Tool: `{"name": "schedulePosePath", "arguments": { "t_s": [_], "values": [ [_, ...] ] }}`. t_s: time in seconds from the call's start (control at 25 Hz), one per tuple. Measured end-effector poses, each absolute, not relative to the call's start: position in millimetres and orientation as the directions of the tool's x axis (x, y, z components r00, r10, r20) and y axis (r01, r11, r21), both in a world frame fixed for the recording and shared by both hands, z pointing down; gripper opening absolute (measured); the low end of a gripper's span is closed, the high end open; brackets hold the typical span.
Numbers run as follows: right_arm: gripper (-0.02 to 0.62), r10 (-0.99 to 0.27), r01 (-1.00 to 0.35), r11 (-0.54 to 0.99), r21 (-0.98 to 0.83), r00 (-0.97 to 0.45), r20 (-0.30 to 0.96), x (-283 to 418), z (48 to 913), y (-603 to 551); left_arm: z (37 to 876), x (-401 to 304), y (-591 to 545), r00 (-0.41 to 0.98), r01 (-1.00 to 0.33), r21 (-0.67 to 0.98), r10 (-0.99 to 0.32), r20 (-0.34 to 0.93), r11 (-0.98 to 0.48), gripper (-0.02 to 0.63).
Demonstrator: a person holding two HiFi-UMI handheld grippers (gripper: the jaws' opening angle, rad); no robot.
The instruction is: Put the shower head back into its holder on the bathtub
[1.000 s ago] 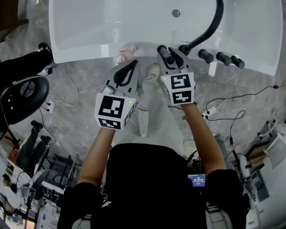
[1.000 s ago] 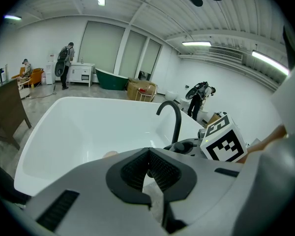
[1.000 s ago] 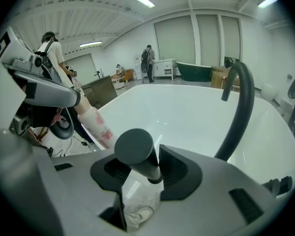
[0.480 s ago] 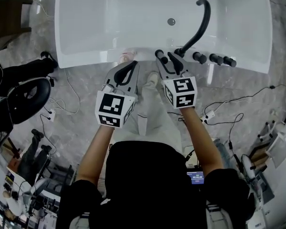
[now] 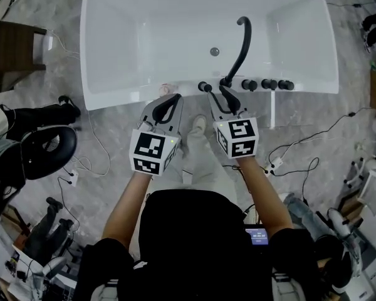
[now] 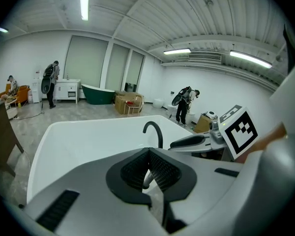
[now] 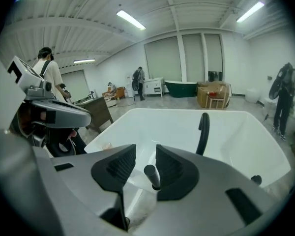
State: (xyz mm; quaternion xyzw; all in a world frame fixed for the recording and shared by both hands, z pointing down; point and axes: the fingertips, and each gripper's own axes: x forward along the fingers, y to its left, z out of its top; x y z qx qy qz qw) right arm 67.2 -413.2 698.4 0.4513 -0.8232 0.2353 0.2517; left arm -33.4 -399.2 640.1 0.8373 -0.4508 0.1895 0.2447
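nearest: both arms reach toward 12 o'clock, marker cubes facing up.

left claw (image 5: 170,102), about 11 o'clock from the body. jaws meet at the tips, leaving only the oval gap behind them. nothing is clamped. a pale bit shows through that gap in the left gripper view. it is too small to name and looks to lie beyond the jaws, not in them.

right claw (image 7: 145,152), about 1 o'clock. jaws apart. the shower head (image 7: 151,175), a short black rod, stands between them, a little tilted and nearer the right-hand jaw. neither pad seems to press on it. its foot sits in a dark ring on the near rim of the bathtub (image 5: 113,93), which i judge to be the holder.

just beyond, along the rim toward 2 o'clock: a curved black spout (image 5: 239,46) arches over the basin, then three black knobs (image 5: 269,84) sit in a row. drain (image 5: 214,51) is on the tub floor at 12 o'clock.

progress, as judged: the rod looks seated with no grip on it, so the placing seems done or all but done. left to do: take the right claw clear without knocking the rod, and check that the rod sits fully down, which the views do not settle.

far: open hall, people (image 7: 285,97) standing about, a green tub (image 7: 179,88) by the back wall.
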Motion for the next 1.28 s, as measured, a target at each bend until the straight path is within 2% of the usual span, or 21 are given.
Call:
{"name": "schedulePosePath", "arguments": {
  "t_s": [0.2, 0.32, 0.76, 1.28],
  "values": [
    [0.081, -0.694, -0.890, 0.431, -0.145, -0.430, 0.577, 78.6, 647.0, -397.5, 603.5, -31.1, -381.5, 0.548, -0.825, 0.192, -0.670, 0.500, -0.531, 0.014],
    [0.066, -0.725, -0.901, 0.410, -0.142, -0.417, 0.548, 82.9, 621.4, -387.0, 574.4, -28.4, -374.9, 0.566, -0.808, 0.140, -0.688, 0.453, -0.572, 0.015],
    [0.026, -0.823, -0.934, 0.345, -0.091, -0.348, 0.449, 87.8, 527.8, -332.0, 481.6, -49.3, -328.2, 0.586, -0.796, 0.065, -0.738, 0.334, -0.602, 0.014],
    [0.023, -0.904, -0.944, 0.326, -0.042, -0.325, 0.278, 61.1, 436.7, -284.2, 415.3, -81.7, -282.0, 0.586, -0.800, 0.011, -0.778, 0.226, -0.599, 0.015]
  ]
}}
